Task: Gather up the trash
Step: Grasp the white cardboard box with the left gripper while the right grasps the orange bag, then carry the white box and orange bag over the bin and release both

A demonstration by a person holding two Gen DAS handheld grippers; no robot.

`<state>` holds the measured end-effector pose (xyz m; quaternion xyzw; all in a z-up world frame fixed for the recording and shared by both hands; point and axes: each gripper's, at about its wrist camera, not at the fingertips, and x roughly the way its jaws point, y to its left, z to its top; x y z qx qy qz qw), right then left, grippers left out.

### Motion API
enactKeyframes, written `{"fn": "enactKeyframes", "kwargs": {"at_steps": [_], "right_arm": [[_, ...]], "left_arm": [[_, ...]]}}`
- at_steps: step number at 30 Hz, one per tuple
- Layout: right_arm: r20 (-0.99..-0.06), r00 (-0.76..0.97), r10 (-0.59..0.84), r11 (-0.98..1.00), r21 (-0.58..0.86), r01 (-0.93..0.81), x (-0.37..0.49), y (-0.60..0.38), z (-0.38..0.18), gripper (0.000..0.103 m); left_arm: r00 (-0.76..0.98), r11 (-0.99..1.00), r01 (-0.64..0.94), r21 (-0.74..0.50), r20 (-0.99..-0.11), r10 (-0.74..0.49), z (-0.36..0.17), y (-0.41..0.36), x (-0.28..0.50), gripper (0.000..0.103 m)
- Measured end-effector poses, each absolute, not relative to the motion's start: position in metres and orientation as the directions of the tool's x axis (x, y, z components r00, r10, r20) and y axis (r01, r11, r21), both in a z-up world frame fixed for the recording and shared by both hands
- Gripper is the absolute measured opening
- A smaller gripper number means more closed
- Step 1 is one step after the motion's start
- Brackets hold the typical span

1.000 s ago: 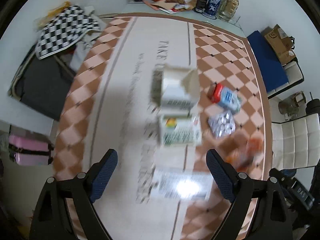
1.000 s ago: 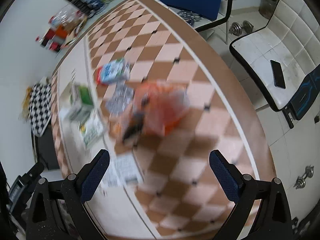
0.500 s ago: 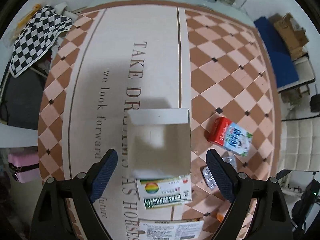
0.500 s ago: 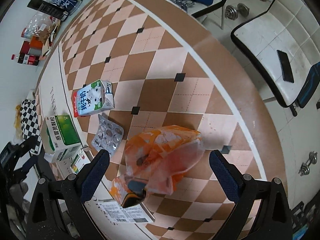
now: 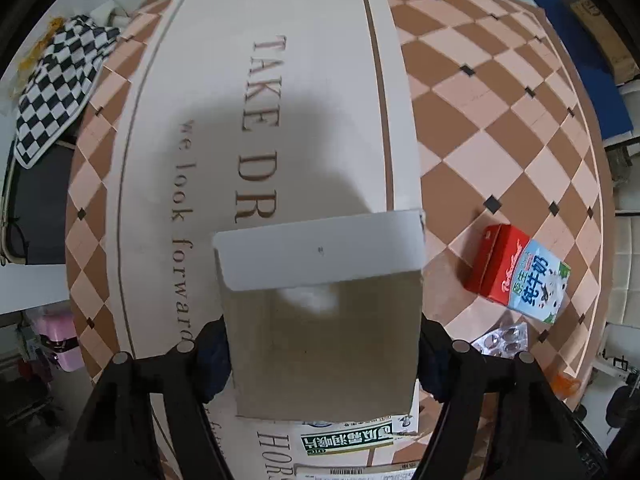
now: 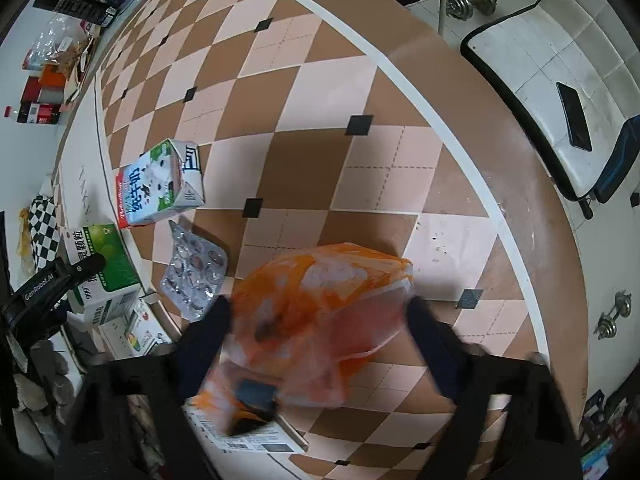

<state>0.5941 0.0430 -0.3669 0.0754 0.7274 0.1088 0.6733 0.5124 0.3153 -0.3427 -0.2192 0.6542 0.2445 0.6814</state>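
Left wrist view: my left gripper [image 5: 322,354] points down over the open box [image 5: 320,312], its jaws having just been closing; the fingers [image 5: 212,356] now sit against the box's two sides, pinching it. A milk carton [image 5: 518,274] and blister pack [image 5: 502,340] lie to its right. Right wrist view: my right gripper [image 6: 316,340] straddles the orange bag [image 6: 320,308] (jaws likewise just closing), pads at the bag's edges; whether they press it I cannot tell.

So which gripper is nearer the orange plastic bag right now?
Right. The right gripper straddles the orange plastic bag, jaws just closing on it. The left gripper brackets the open medicine box, further along the table.
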Motion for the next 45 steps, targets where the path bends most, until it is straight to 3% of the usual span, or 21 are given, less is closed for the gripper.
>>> {"fn": "enactKeyframes", "kwargs": {"at_steps": [4, 9, 12, 28, 45], "right_arm": [[-0.963, -0.067, 0.262, 0.963, 0.266, -0.046, 0.592, 0.04, -0.365, 0.064], [-0.958, -0.035, 0.286, 0.957, 0.287, -0.049, 0.589, 0.033, -0.356, 0.038], [-0.952, -0.013, 0.306, 0.95, 0.306, -0.059, 0.585, 0.032, -0.346, 0.012], [-0.94, 0.088, 0.33, 0.915, 0.296, -0.273, 0.531, 0.039, -0.287, 0.01], [-0.91, 0.109, 0.401, 0.823, 0.305, -0.48, 0.362, 0.01, -0.232, 0.01]], "left_arm": [[0.046, 0.792, -0.608, 0.05, -0.994, 0.098, -0.332, 0.308, 0.509, 0.069], [0.082, 0.795, -0.603, 0.058, -0.988, 0.133, -0.31, 0.295, 0.498, 0.069], [0.103, 0.799, -0.599, 0.058, -0.983, 0.149, -0.298, 0.286, 0.492, 0.068], [0.26, 0.775, -0.632, -0.025, -0.949, 0.181, -0.236, 0.259, 0.38, 0.068], [0.364, 0.799, -0.597, -0.073, -0.912, 0.189, -0.197, 0.175, 0.207, 0.068]]}}
